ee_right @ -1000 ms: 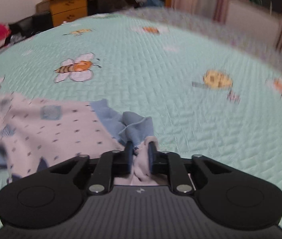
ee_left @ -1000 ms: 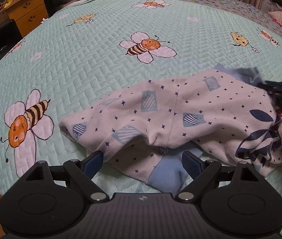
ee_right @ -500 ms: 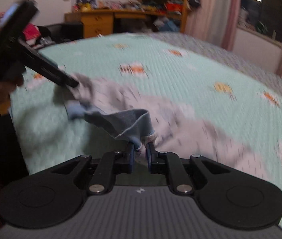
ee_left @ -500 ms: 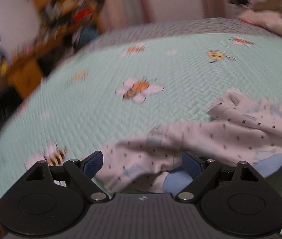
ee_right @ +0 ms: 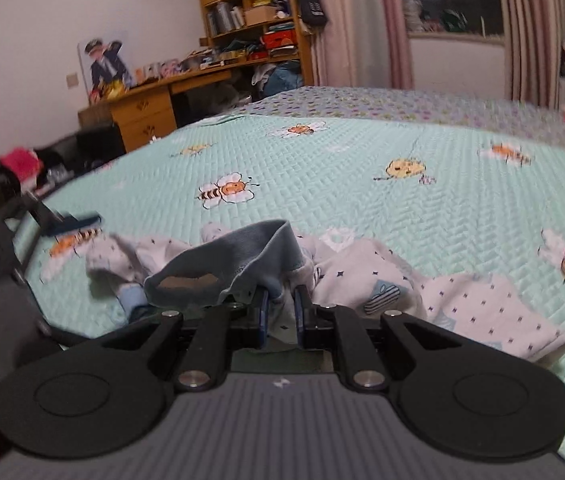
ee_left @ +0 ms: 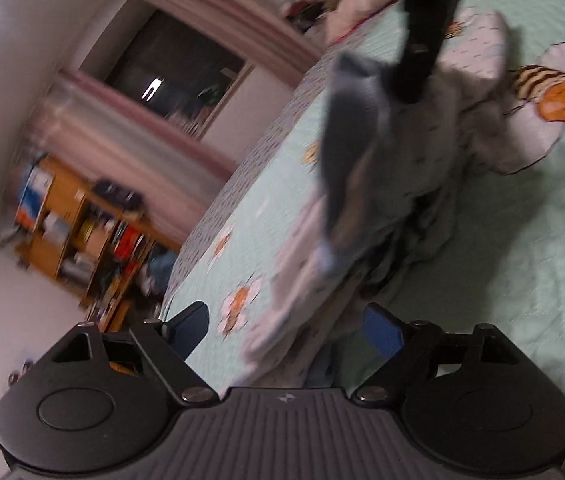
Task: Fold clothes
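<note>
A: What's on my bed (ee_right: pixel 422 208)?

B: One garment (ee_right: pixel 462 300), white with small dark marks and a blue band, rumpled near the front edge.

A: My right gripper (ee_right: pixel 281 312)?

B: Fingers clamped on the blue band, lifting it. Left gripper (ee_left: pixel 284 330): fingers wide apart, holding nothing.

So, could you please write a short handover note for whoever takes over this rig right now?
Right claw: shut on the blue trim of the white, star-printed cotton garment, holding that edge up.
Left claw: open, holding nothing; the garment's cloth hangs in front of it.
Garment: mostly crumpled on the mint-green quilted bedspread with bees.
Done: one edge gripped.
Left: grab a second edge with the left claw, spread flat, fold.
</note>
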A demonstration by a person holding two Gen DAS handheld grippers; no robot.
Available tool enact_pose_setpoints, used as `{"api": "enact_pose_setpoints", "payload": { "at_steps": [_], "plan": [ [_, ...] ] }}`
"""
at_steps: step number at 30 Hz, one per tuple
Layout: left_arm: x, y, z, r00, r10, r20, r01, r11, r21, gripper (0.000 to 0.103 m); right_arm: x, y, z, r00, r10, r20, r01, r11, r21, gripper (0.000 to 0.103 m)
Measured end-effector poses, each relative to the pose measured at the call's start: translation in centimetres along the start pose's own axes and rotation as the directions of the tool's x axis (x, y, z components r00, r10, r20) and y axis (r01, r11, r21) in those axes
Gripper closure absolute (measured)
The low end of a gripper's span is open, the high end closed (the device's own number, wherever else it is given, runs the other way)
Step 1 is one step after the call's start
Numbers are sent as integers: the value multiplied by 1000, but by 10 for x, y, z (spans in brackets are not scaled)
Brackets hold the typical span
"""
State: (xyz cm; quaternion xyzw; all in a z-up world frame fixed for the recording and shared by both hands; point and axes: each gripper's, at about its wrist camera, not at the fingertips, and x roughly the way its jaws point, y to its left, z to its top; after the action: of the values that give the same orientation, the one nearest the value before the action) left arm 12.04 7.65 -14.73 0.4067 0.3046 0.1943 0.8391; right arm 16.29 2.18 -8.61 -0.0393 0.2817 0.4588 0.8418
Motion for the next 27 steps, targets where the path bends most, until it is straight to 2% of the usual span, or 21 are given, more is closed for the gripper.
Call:
{"api": "enact_pose_setpoints", "payload": {
  "at_steps": [2,4,5,6,8,10,13,15,17,20,21,22,24,27],
  "plan": [
    [4,-7,6,1000,-14,12,14,1000,22,20,0,-1,1,1000,-5,-4,5,1000,0,87],
    [12,-10,11,1000,-8,-1,8,999,33,41,-1,4,0,1000,-8,-6,8,1000,-16,86],
    [18,-10,14,1000,1,-21,0,1000,30,87,-1,6,0,1000,-10,-9,10,1000,-26,86],
    [24,-8,17,999,12,-40,-11,1000,20,97,0,8,-1,1000,-15,-12,15,999,-39,85],
    [29,5,23,998,39,-53,-42,998,-55,99,-2,12,-4,999,-30,-12,29,998,-62,77],
    [26,25,26,997,34,-73,-45,987,-152,99,-6,13,-7,998,-60,-1,60,994,-87,67],
    [21,57,29,994,13,-108,-46,950,-308,99,-12,12,-12,994,-109,23,111,987,-113,40],
    [15,80,28,991,-46,-122,-10,906,-422,99,-14,8,-17,991,-133,23,135,984,-116,39],
    [12,96,28,989,-80,-128,7,871,-491,99,-14,4,-21,988,-156,11,156,980,-123,39],
    [6,109,28,987,-101,-123,20,846,-533,99,-13,7,-26,983,-181,12,180,964,-194,39],
    [5,113,26,987,-105,-121,24,842,-539,99,-12,11,-27,982,-190,20,189,951,-243,38],
    [1,113,26,988,-107,-115,28,839,-544,99,-10,16,-28,979,-201,27,199,932,-301,31],
    [-5,116,26,989,-107,-105,31,833,-552,99,-5,29,-32,975,-218,45,216,874,-436,20],
    [-21,117,23,993,-85,-85,25,839,-544,99,3,45,-33,973,-210,97,226,766,-601,20]
  ]
}}
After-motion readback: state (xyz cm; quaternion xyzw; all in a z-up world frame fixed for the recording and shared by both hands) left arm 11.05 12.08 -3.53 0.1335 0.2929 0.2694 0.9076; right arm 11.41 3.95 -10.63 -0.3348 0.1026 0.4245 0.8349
